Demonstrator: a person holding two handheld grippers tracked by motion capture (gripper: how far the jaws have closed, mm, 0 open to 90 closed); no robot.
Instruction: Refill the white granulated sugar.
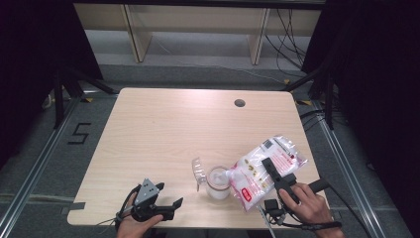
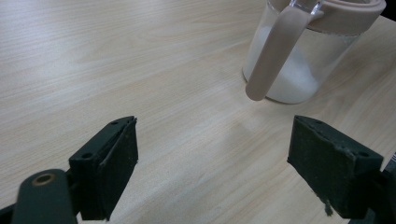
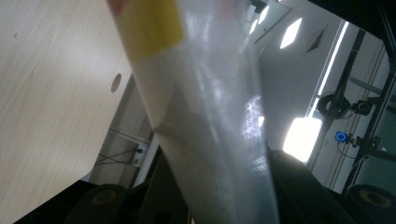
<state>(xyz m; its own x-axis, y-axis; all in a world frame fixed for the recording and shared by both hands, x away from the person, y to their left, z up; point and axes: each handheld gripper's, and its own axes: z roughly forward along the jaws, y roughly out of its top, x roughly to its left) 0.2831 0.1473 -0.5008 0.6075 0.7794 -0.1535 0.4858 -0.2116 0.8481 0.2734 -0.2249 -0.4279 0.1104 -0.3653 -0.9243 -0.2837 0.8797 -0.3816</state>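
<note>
Bare table [image 1: 163, 129] around; open lid [image 1: 198, 171] left of jar [image 1: 218, 182]. Right gripper [image 1: 277, 176] clamps printed bag [image 1: 262, 168], tilted over jar. Left gripper [image 1: 157, 198] gapes empty, lower left.

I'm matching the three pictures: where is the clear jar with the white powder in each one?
High view: jar at bottom centre, under the bag.
Left gripper view: jar at upper right.
Right gripper view: not in it.
Shared landmark: the wooden table.

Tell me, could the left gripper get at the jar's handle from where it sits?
Probably yes. The left gripper is open with bare table between it and the jar, and the handle faces it. The bag tips in from the jar's other side.
</note>
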